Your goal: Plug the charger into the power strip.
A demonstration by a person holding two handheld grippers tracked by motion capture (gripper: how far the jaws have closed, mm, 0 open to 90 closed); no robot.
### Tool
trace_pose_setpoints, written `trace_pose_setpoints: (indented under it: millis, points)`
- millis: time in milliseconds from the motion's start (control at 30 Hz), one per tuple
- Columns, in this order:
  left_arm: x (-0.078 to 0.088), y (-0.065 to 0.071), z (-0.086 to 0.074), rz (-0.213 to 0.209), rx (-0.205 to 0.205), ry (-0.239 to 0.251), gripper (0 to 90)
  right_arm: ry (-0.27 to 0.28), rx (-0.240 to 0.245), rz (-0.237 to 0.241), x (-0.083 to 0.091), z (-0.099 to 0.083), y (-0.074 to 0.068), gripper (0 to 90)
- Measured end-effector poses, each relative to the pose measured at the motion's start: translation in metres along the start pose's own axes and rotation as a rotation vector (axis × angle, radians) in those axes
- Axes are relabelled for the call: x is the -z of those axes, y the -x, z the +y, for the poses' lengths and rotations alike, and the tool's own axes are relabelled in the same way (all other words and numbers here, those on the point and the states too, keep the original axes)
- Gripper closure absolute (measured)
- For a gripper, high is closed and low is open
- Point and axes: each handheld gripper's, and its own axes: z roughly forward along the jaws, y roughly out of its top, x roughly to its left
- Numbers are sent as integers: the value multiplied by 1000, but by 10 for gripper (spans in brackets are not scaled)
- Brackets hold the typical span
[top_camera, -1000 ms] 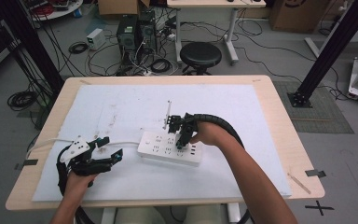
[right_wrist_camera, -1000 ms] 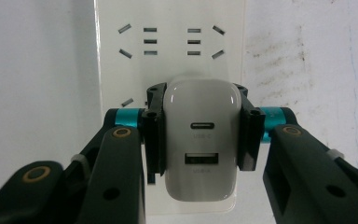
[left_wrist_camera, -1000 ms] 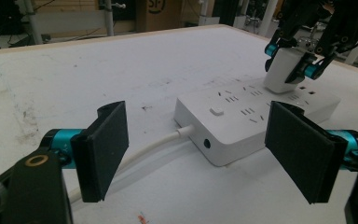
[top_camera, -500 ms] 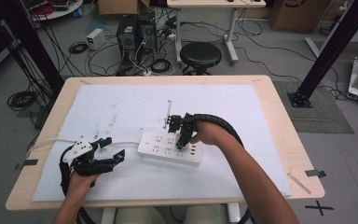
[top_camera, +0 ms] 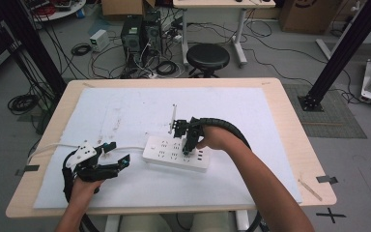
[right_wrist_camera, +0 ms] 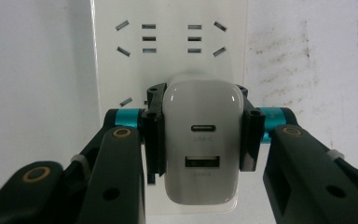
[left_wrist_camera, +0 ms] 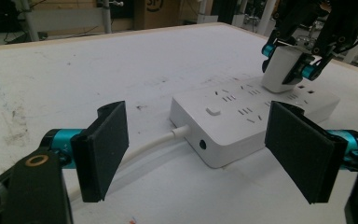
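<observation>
High view: a person sits at a worktop [top_camera: 290, 145] covered with a white sheet, and a white power strip [top_camera: 174, 153] lies near its middle with its cord [top_camera: 53, 146] running off to the person's left. The right gripper [top_camera: 187, 151] points down onto the strip, about midway along it, with the right hand [top_camera: 217, 138] just behind. The left gripper [top_camera: 118, 155] rests on the sheet just off the strip's cord end, touching nothing. Left gripper view: the jaws stand wide apart with nothing between them, aimed at the strip's cord end, where a switch [left_wrist_camera: 213, 111] sits on top. Farther along the strip, the right gripper clamps a white charger [left_wrist_camera: 279, 70] that stands upright on the strip's face; whether it is pushed fully home cannot be told from here. Right gripper view: the jaws are closed on the two sides of the charger [right_wrist_camera: 201, 140], whose end face shows a small oval port [right_wrist_camera: 202, 127] above a wider rectangular one [right_wrist_camera: 202, 163]. The strip lies directly beneath it, with free sockets [right_wrist_camera: 170, 38] beyond. As a judgement, the work is past halfway: the charger has been brought to the strip and set over a socket. What seems left is to press it fully in, if it is not already seated, then let go and lift away. The left gripper is well placed to steady the strip but is not doing so.
</observation>
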Motion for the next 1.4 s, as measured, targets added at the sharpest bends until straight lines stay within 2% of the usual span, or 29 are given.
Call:
trace_pose_setpoints:
  millis: [100, 200, 300, 433, 700, 733, 833, 867, 933, 967, 1033, 1067, 1100, 1133, 1167, 1200, 1233, 1267, 1300, 1333, 1367, 1400]
  points:
    - [-1, 0, 1, 1, 0, 3, 217, -49, 28, -28, -1, 8, -4, 636]
    - [-1, 1, 1, -1, 4, 7, 217, -42, 9, -5, -1, 8, 0, 637]
    - [-1, 0, 0, 2, 7, 8, 217, -47, -4, -2, -3, 8, 0, 637]
    - [2, 0, -1, 6, 13, 15, 217, 20, -48, 11, -4, -2, 2, 637]
    - [0, -1, -2, 10, 16, 12, 217, 95, -56, 24, -6, -10, 4, 633]
    - [0, -1, -1, 8, 11, 9, 217, 103, -39, 23, -6, -11, 4, 631]
    - [0, 0, 0, 4, 11, 6, 217, 117, -31, 12, -6, -12, 3, 626]
    - [0, 0, 0, 3, 8, 6, 217, 155, -70, 13, -4, -15, 3, 449]
    - [0, 0, 1, 4, 3, 3, 217, 240, -133, 35, 4, -22, 7, 373]
    - [1, 0, 1, 3, 4, 3, 217, 240, -133, 35, 4, -22, 7, 373]
    - [2, 1, 2, 7, 5, 8, 217, 313, -209, 15, 11, -35, 9, 262]
    - [3, 1, 3, 4, 5, 8, 217, 313, -209, 15, 11, -35, 9, 262]
    - [4, 1, 2, 5, 3, 9, 216, 336, -260, -12, 14, -46, 10, 223]
    - [4, 1, 2, 5, 3, 9, 216, 336, -260, -12, 14, -46, 10, 223]
    - [4, 2, 2, 3, 13, 13, 216, 382, -316, -20, 17, -60, 10, 216]
    - [4, 3, 1, 2, 14, 15, 216, 382, -316, -20, 17, -60, 10, 216]
    - [4, 3, 1, 1, 14, 17, 215, 430, -361, -20, 19, -75, 9, 216]
    - [4, 3, 1, 3, 20, 21, 215, 430, -361, -20, 19, -75, 9, 216]
    - [4, 4, 2, 2, 18, 25, 214, 461, -397, -23, 21, -89, 7, 216]
    - [4, 4, 2, 2, 18, 25, 214, 461, -397, -23, 21, -89, 7, 216]
    - [5, 5, 3, 0, 12, 25, 214, 489, -422, -21, 22, -103, 4, 216]
    - [5, 5, 3, 0, 12, 25, 214, 489, -422, -21, 22, -103, 4, 216]
